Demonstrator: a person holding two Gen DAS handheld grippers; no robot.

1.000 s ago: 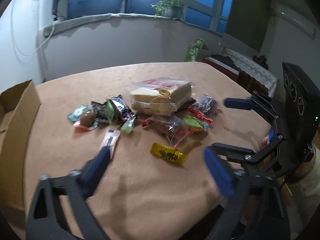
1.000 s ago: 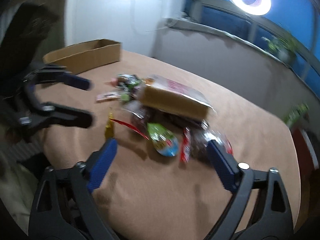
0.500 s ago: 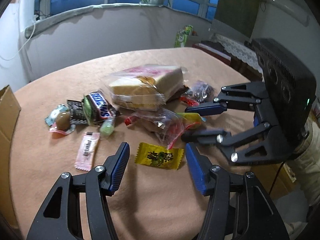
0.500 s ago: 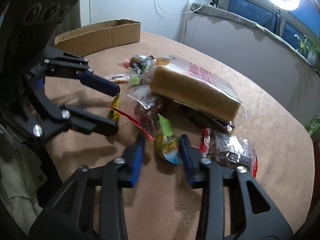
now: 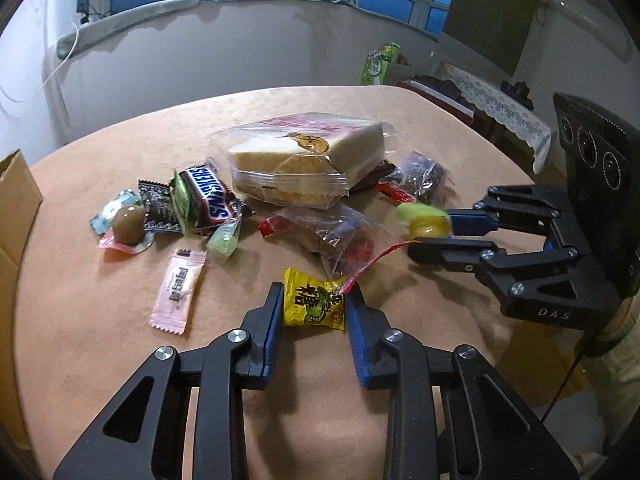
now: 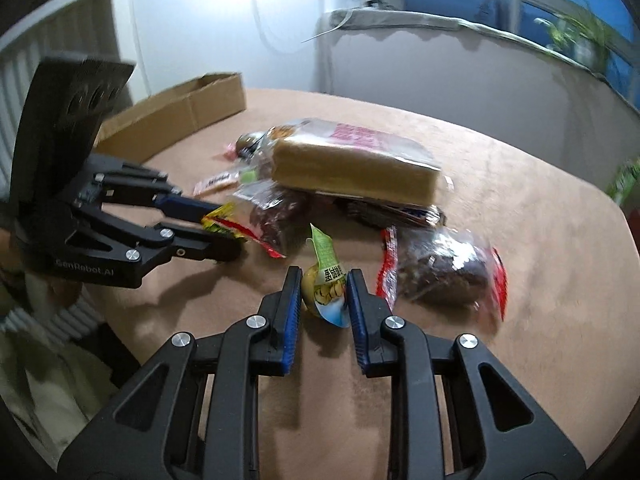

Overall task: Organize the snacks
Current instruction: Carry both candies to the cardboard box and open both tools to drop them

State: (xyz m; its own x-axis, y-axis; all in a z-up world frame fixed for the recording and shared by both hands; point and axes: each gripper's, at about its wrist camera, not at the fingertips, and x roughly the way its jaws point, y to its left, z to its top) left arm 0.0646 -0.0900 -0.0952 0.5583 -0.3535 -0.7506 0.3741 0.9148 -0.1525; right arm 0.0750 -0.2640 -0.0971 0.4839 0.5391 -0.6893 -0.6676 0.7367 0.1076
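Both grippers on snacks at the near edge of the table [image 5: 100,320]. Left gripper [image 5: 313,312] jaws have just been closing and now sit narrow against both side edges of the yellow lime candy sachet [image 5: 313,305], which lies flat on the cloth. Right gripper [image 6: 323,295] is clamped on the green-and-yellow egg-shaped snack pack [image 6: 326,288], pads pressing both flanks, its green foil tab sticking up. To do this step well, I'd judge: confirm the squeeze before lifting, raise straight up, then carry toward the cardboard box [image 6: 176,114] at the far left corner. The sachet is thin crinkly film around a small lump, so it can buckle or slip out; hold it across the filled middle, not the crimped ends. A red tear strip from the clear bag of dark pieces [image 5: 340,236] overlaps the sachet's far corner, so lift slowly or it may drag that bag. The egg pack is rounded, glossy and probably firm; it could squirt out if pinched off-centre. The rest of the pile sits mid-table: bagged sliced bread [image 5: 308,160], soft and bulky in loose clear plastic; Snickers bar [image 5: 210,196]; pink sachet [image 5: 180,286], flat with sawtooth ends. The cloth is matte and slightly fuzzy, so things should not slide.
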